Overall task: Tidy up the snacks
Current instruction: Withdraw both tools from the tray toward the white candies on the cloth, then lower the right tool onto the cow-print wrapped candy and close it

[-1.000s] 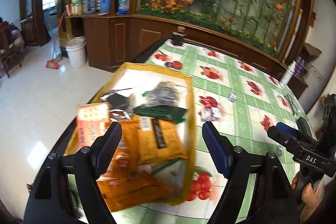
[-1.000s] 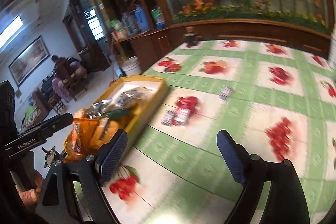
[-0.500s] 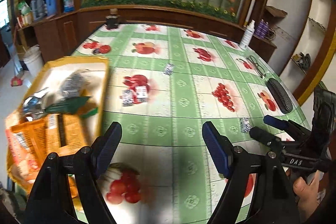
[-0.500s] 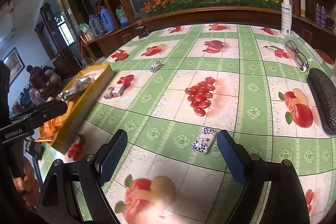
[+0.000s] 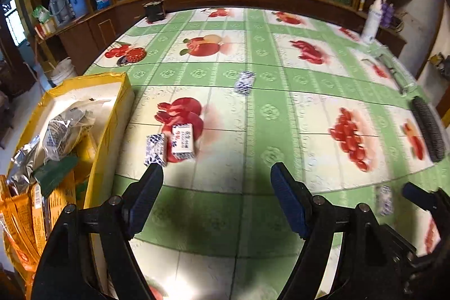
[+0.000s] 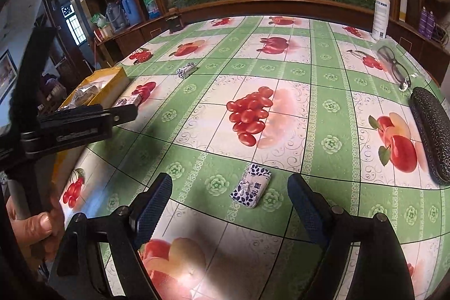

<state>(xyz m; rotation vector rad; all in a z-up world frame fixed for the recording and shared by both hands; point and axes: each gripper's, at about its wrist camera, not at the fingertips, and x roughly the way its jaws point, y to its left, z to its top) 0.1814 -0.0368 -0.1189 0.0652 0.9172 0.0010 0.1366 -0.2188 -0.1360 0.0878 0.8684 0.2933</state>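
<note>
A yellow box (image 5: 112, 114) full of snack packets sits at the table's left edge; it also shows in the right wrist view (image 6: 111, 79). Two small wrapped candies (image 5: 170, 146) lie side by side beside the box, just ahead of my open left gripper (image 5: 216, 182). Another blue-and-white candy (image 5: 244, 82) lies farther back. My open right gripper (image 6: 227, 194) hovers right behind a blue-and-white candy (image 6: 251, 189), which lies between its fingers' line. The left gripper (image 6: 84, 123) shows at the left of the right wrist view.
The table has a green fruit-print cloth (image 6: 332, 108). Glasses (image 6: 395, 66), a black glasses case (image 6: 434, 131) and a white spray bottle (image 6: 379, 13) stand at the right. A dark jar (image 5: 154, 9) stands at the far edge.
Both views swung right from the yellow box across the table. The right gripper has come close behind the single candy. The left gripper has neared the two candies by the box.
</note>
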